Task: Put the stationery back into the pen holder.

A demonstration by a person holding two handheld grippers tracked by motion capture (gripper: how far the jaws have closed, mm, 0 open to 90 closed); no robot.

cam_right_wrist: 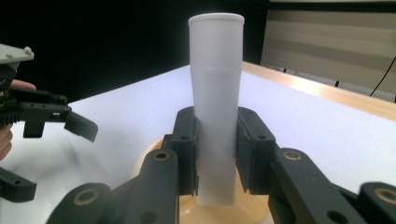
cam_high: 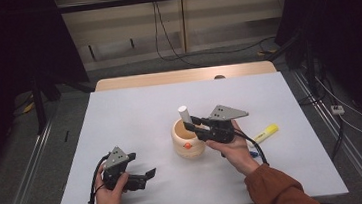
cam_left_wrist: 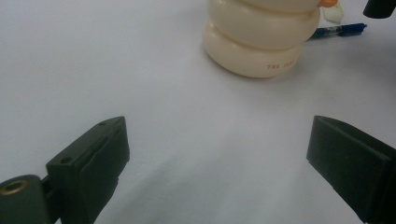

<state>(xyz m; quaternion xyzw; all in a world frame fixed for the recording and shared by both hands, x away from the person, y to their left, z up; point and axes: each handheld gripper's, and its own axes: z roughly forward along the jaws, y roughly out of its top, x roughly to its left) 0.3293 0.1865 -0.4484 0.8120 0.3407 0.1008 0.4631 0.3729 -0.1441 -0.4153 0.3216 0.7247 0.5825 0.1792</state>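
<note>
A cream ribbed pot (cam_high: 188, 141) with an orange spot on its side stands mid-table; its lower rings (cam_left_wrist: 259, 37) fill the top of the left gripper view. My right gripper (cam_high: 189, 123) holds a white tube (cam_high: 184, 114) upright over the pot's mouth, both pads pressed on its sides. In the right gripper view the white tube (cam_right_wrist: 215, 107) rises between the pads, its lower end just above the pot (cam_right_wrist: 140, 161). My left gripper (cam_high: 148, 178) lies low on the table at front left, open, with nothing between its fingers (cam_left_wrist: 100, 158).
A yellow highlighter (cam_high: 265, 133) lies on the white table (cam_high: 134, 111) right of the pot, and a blue pen (cam_left_wrist: 341, 31) rests behind it. Cables trail across the floor beyond the table's wooden far edge (cam_high: 181, 76).
</note>
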